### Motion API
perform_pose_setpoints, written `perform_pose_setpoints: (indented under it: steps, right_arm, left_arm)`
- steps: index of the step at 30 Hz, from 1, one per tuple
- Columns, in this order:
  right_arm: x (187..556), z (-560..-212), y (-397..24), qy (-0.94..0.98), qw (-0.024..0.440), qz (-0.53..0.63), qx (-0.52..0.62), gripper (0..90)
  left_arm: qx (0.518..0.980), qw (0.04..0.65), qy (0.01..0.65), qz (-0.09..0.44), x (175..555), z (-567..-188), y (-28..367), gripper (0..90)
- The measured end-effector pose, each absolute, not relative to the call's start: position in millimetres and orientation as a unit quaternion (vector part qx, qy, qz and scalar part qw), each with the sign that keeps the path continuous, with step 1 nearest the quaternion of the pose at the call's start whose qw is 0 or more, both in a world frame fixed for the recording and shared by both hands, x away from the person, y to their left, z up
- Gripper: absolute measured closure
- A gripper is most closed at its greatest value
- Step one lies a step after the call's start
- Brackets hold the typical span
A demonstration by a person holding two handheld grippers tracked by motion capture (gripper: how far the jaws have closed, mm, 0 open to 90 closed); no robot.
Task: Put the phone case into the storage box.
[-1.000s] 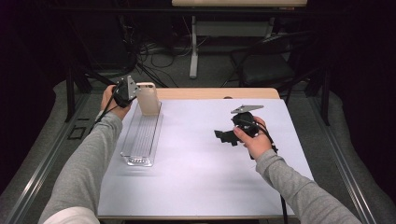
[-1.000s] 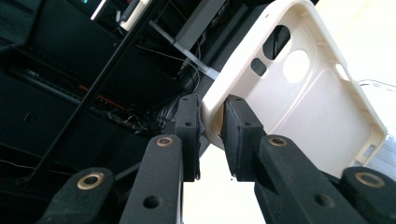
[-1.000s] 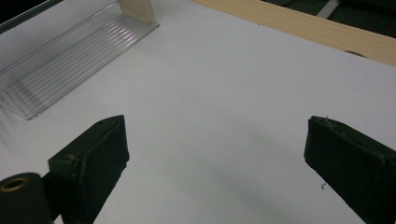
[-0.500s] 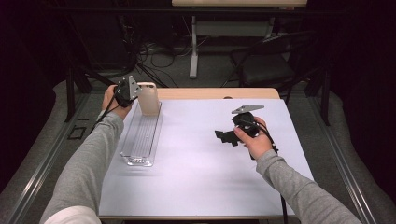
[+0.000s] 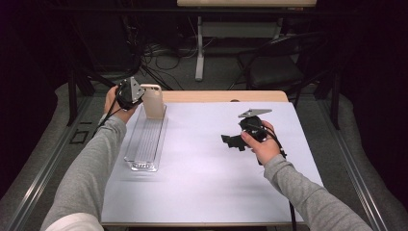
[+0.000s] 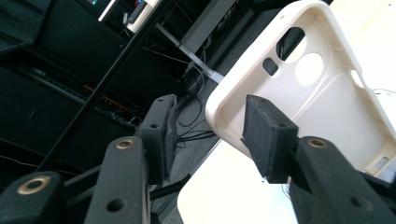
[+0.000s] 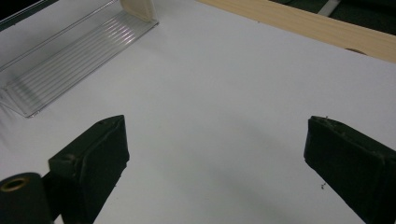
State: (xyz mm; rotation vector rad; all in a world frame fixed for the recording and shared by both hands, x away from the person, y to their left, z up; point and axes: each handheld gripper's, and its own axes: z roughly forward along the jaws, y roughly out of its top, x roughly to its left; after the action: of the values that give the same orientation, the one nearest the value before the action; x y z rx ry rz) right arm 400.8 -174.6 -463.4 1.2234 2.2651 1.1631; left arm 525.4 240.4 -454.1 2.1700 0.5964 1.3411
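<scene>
White sheeting covers the counter (image 5: 202, 183) we work at, with dark floor and cables beyond. Our left gripper (image 6: 205, 135) has its jaws parted around the rim of a cream phone case (image 6: 322, 98), which stands upright at the far end of a clear ribbed tray (image 5: 144, 139). Our right gripper (image 7: 215, 158) hovers wide open over bare counter, well apart from the tray.

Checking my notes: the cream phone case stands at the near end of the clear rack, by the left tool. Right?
Not quite. The phone case stands at the far end of the clear rack, by the left tool, as the high view shows.
</scene>
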Motion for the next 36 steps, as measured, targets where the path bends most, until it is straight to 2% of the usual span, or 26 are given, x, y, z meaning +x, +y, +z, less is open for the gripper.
perform_pose_setpoints:
  steps: [3,10,20,23,36]
  right_arm:
    - [401,-463,-175,0.792,0.159,0.406,0.428,6.2]
    - [401,-463,-175,0.792,0.159,0.406,0.426,6.3]
    - [402,-464,-175,0.793,0.161,0.405,0.426,6.7]
    - [403,-464,-175,0.793,0.161,0.404,0.426,6.8]
    - [404,-465,-173,0.795,0.161,0.403,0.425,7.3]
  left_arm:
    - [0.801,0.264,0.224,0.488,525,-453,241,48.1]
    - [0.798,0.264,0.242,0.484,524,-450,245,42.4]
    - [0.792,0.259,0.259,0.488,523,-446,250,42.3]
    - [0.795,0.259,0.247,0.491,523,-445,252,42.3]
    - [0.795,0.268,0.278,0.467,518,-441,254,44.8]
